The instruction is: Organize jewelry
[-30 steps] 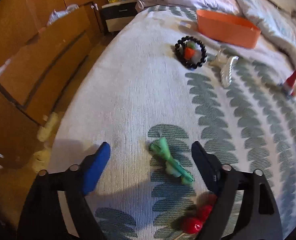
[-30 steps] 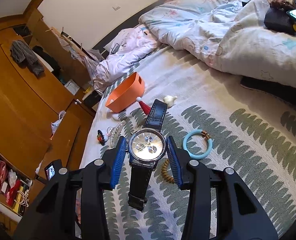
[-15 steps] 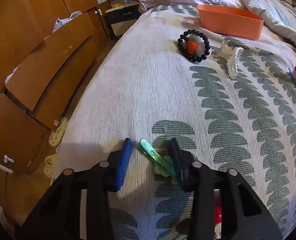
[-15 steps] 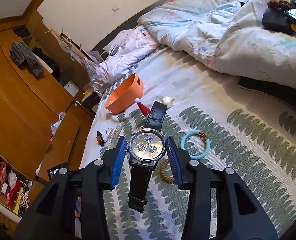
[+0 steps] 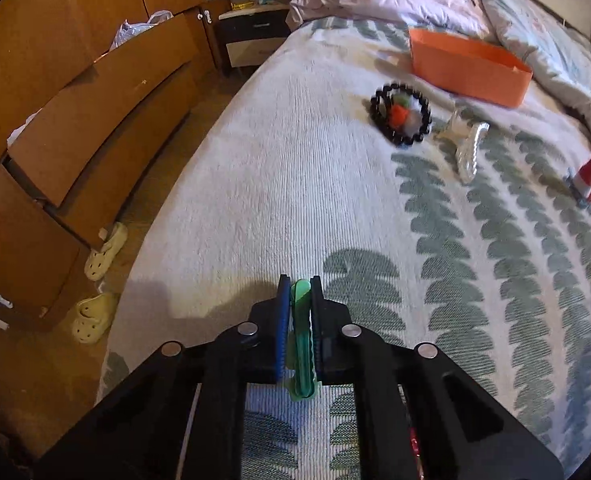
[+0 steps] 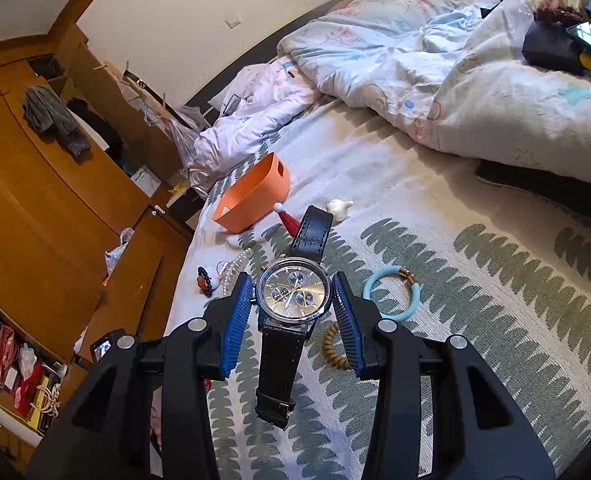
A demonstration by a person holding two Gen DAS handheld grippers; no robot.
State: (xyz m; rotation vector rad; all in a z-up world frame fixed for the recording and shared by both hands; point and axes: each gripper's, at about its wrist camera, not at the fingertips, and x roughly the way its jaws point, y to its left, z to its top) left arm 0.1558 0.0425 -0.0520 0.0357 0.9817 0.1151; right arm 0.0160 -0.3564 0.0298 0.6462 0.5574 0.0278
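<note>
My left gripper (image 5: 297, 286) is shut on a green hair clip (image 5: 301, 320), held just above the bedspread. Ahead of it lie a black bead bracelet (image 5: 400, 115) with an orange pom-pom inside, a pearl hair claw (image 5: 470, 151) and an orange bin (image 5: 468, 67). My right gripper (image 6: 292, 294) is shut on a black-strapped wristwatch (image 6: 293, 294) by its case, lifted above the bed. The orange bin also shows in the right wrist view (image 6: 253, 198).
A light-blue bangle (image 6: 391, 293), a brown bead bracelet (image 6: 332, 350), a red Santa-hat clip (image 6: 288, 219) and a white piece (image 6: 339, 208) lie on the bedspread. Quilts (image 6: 455, 72) pile at the back. Wooden cupboards (image 5: 75, 92) and slippers (image 5: 105, 246) stand left of the bed.
My left gripper closed on the green hair clip and lifted it off the bedspread. My right gripper kept holding the watch, nearly still.
</note>
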